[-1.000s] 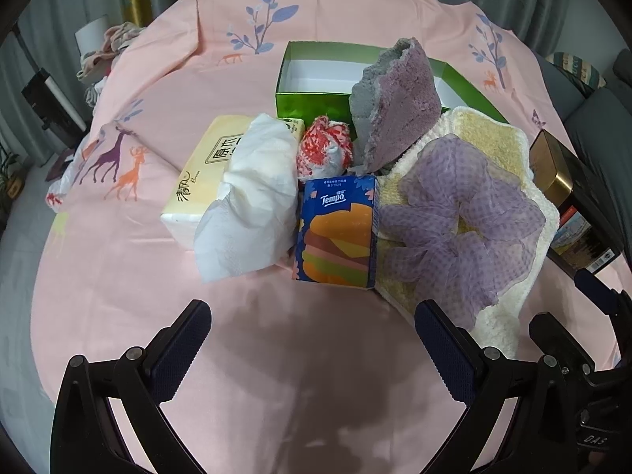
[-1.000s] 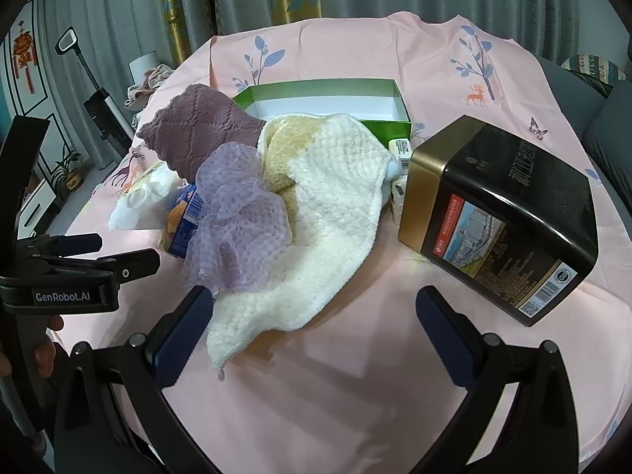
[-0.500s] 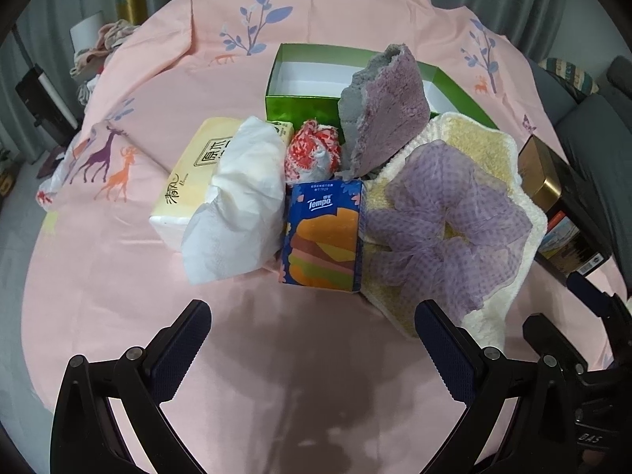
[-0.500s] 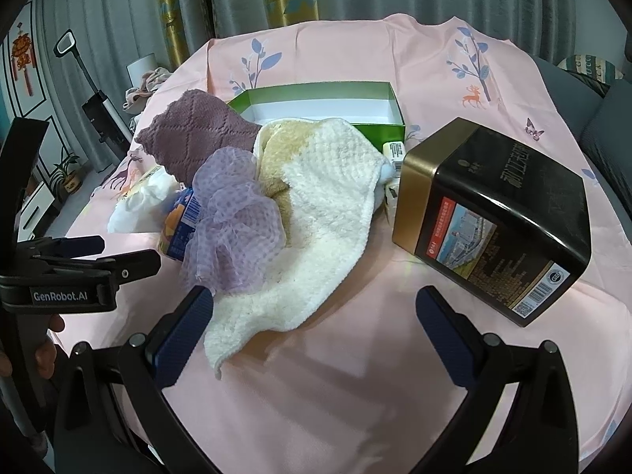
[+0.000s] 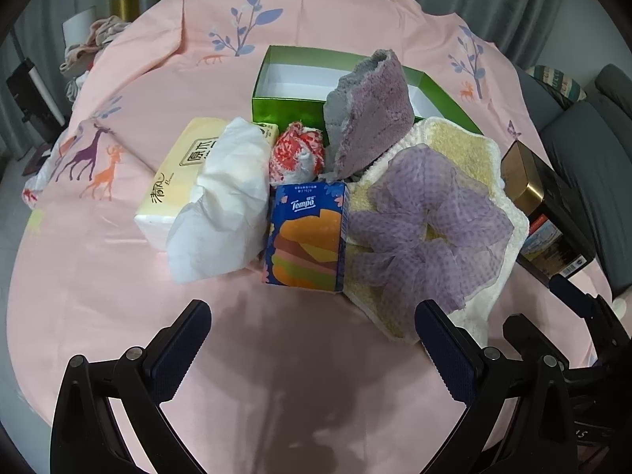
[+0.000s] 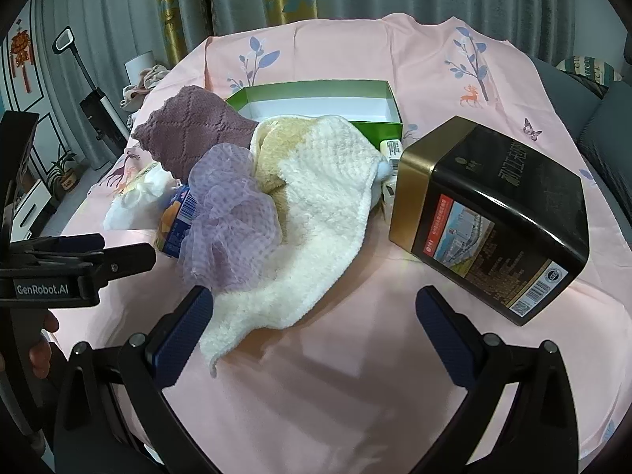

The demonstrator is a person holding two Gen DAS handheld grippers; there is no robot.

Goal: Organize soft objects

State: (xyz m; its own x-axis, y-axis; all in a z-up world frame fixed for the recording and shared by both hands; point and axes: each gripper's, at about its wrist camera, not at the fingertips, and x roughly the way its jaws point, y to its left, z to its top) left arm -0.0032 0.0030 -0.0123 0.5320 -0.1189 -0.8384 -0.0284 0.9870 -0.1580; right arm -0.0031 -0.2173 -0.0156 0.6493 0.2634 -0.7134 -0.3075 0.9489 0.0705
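Note:
A pile of soft things lies mid-table: a lilac mesh scrunchie (image 5: 430, 225) on a cream-and-yellow towel (image 5: 466, 150), a mauve-grey cloth (image 5: 371, 118) standing on edge, a red-and-white cloth ball (image 5: 298, 156), a crumpled white tissue (image 5: 225, 201) on a yellow tissue pack (image 5: 177, 173), and a blue Tempo tissue pack (image 5: 308, 237). An open green box (image 5: 300, 83) stands behind them. My left gripper (image 5: 312, 355) is open and empty, in front of the Tempo pack. My right gripper (image 6: 312, 339) is open and empty, in front of the towel (image 6: 320, 213) and the scrunchie (image 6: 229, 217).
A black-and-gold tin (image 6: 489, 213) stands right of the towel; it also shows in the left wrist view (image 5: 545, 213). A pink printed tablecloth (image 5: 118, 284) covers the round table. The left gripper's body (image 6: 71, 264) shows at the right wrist view's left edge. Curtains and a sofa lie beyond.
Both grippers have pulled back slightly, so the pile sits a little farther up in both views. Nothing on the table has moved; both grippers stay open.

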